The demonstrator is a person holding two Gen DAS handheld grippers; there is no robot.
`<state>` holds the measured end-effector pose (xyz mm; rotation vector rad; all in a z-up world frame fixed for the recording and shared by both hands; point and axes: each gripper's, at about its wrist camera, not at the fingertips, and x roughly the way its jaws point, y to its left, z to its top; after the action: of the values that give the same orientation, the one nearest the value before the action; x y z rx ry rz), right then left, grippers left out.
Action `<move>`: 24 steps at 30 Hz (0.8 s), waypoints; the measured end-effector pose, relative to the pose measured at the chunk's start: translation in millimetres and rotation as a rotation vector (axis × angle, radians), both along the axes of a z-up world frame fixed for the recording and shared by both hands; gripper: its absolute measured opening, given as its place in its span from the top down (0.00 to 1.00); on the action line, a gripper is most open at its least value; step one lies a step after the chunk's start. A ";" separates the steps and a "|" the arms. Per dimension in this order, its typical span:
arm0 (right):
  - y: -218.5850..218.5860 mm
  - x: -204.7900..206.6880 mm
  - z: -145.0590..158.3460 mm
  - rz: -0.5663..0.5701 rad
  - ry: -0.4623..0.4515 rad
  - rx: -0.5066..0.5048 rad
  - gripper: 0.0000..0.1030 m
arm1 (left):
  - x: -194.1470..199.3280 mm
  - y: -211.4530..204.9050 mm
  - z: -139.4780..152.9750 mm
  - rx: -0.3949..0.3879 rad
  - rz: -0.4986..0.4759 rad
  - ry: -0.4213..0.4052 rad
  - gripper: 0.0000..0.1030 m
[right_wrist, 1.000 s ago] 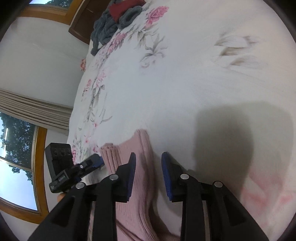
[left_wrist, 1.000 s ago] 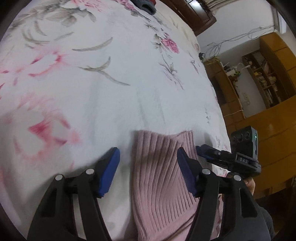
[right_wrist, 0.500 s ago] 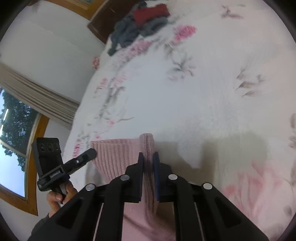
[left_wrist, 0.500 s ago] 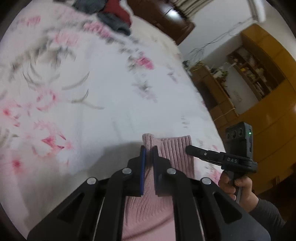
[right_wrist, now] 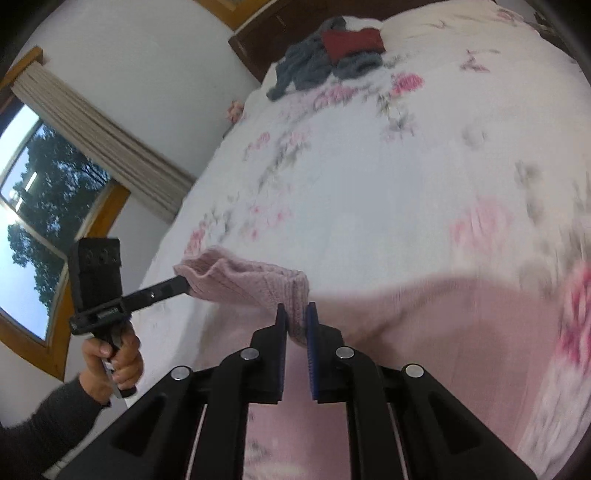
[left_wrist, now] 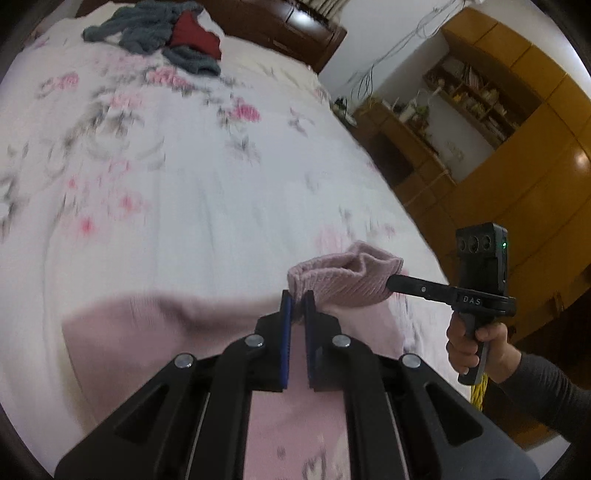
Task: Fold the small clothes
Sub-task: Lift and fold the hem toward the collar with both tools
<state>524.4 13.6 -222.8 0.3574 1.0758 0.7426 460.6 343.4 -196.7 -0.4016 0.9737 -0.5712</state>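
A pink ribbed knit garment [left_wrist: 343, 277] is lifted off the floral bedspread by its upper hem. My left gripper [left_wrist: 297, 299] is shut on the hem's left corner. My right gripper [right_wrist: 295, 314] is shut on the right corner of the same pink garment [right_wrist: 251, 282]. The hem stretches between the two, and the rest of the garment hangs blurred below my fingers. In the left wrist view the right gripper [left_wrist: 391, 282] shows at the right with a hand on its handle. In the right wrist view the left gripper [right_wrist: 181, 282] shows at the left.
A pile of grey-blue and dark red clothes [left_wrist: 159, 33] lies at the far end of the bed [left_wrist: 184, 184], by a dark wooden headboard [left_wrist: 277, 26]. Wooden cabinets and shelves [left_wrist: 517, 147] stand to the right. A curtained window [right_wrist: 44, 203] is on the left.
Both grippers went from open over the flat garment to shut on its hem corners. They have since lifted the hem up off the bed, and the views now look further along the bed.
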 end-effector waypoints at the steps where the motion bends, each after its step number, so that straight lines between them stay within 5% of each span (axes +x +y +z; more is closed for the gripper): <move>1: 0.0 -11.2 -8.2 0.008 0.013 -0.016 0.91 | -13.9 -4.1 -10.3 0.032 -0.004 0.021 0.96; 6: 1.1 -54.0 -61.5 0.031 0.128 -0.100 0.87 | -52.8 1.6 -67.9 0.037 0.046 0.239 0.93; 8: -4.0 -66.9 -80.3 0.021 0.202 -0.116 0.85 | -70.1 18.0 -83.4 -0.066 0.118 0.310 0.90; 13: -38.5 -78.5 -93.3 -0.176 0.361 0.139 0.66 | -78.5 32.7 -98.4 -0.266 0.213 0.383 0.63; 17: -28.5 -68.4 -104.9 -0.219 0.421 0.173 0.63 | -61.5 14.8 -110.1 -0.262 0.212 0.450 0.56; 19: -22.0 -62.8 -108.2 -0.229 0.427 0.153 0.62 | -55.1 0.6 -114.7 -0.211 0.192 0.479 0.60; 21: -15.1 -56.6 -110.6 -0.221 0.434 0.135 0.68 | -50.8 -8.7 -118.5 -0.119 0.184 0.498 0.92; 22: -11.0 -54.9 -109.2 -0.208 0.416 0.090 0.91 | -47.7 -8.6 -119.8 -0.076 0.198 0.502 0.94; 24: -11.2 -57.4 -103.4 -0.209 0.359 0.026 0.93 | -48.6 -4.2 -118.5 -0.047 0.215 0.485 0.94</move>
<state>467.0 2.4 -326.2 0.6323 1.3422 0.5155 412.0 339.2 -315.2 -0.6981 1.3607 -0.3038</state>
